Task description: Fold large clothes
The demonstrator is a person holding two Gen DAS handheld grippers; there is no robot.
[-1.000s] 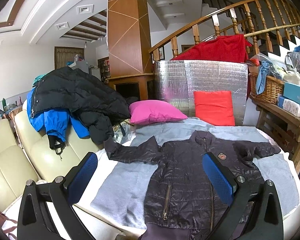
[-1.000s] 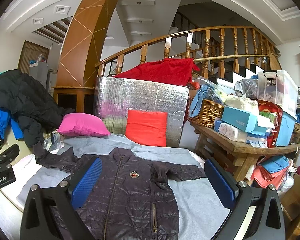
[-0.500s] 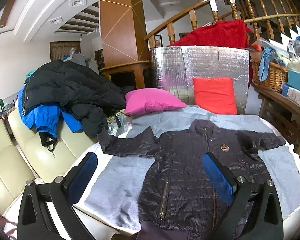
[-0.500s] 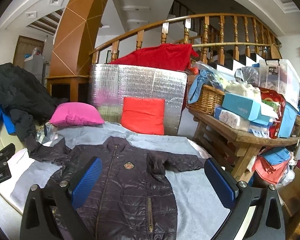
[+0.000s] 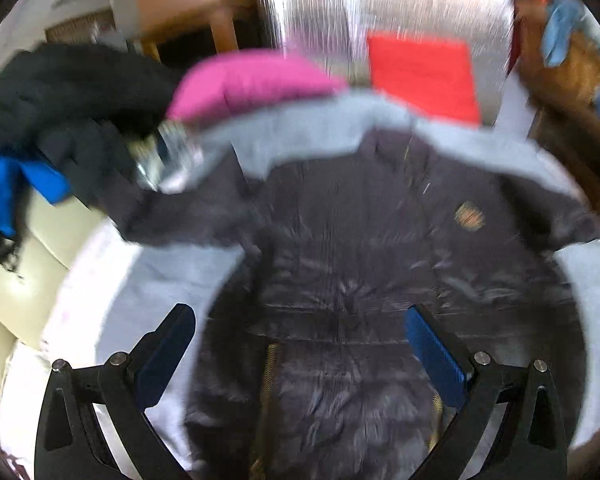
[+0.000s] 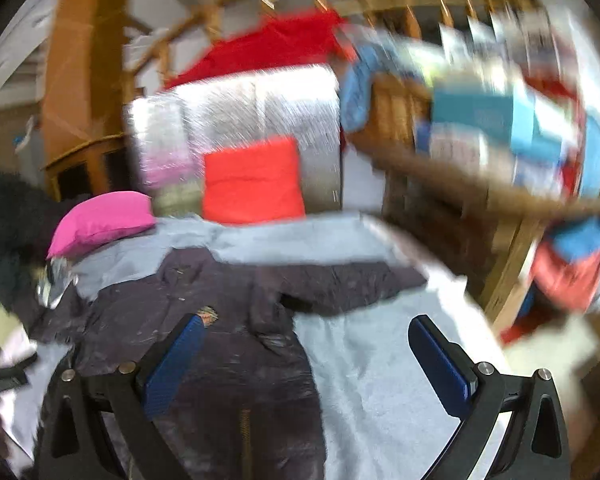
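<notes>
A dark quilted jacket [image 5: 360,264] lies front up on a grey sheet [image 5: 160,280], sleeves spread; it also shows in the right wrist view [image 6: 204,320]. My left gripper [image 5: 300,352] is open and empty, low over the jacket's lower front near the zip. My right gripper [image 6: 304,360] is open and empty, over the jacket's right side below the right sleeve [image 6: 340,284], with grey sheet [image 6: 380,360] under its right finger. Both views are blurred.
A pink pillow [image 5: 252,84] and a red cushion [image 5: 424,76] lie at the back before a silver panel [image 6: 260,108]. Dark and blue coats [image 5: 52,120] pile on a cream sofa [image 5: 28,280] at left. A cluttered wooden table [image 6: 480,184] stands at right.
Both grippers have dropped down and forward toward the jacket, which now fills more of each view. Both stay open. The jacket has not moved.
</notes>
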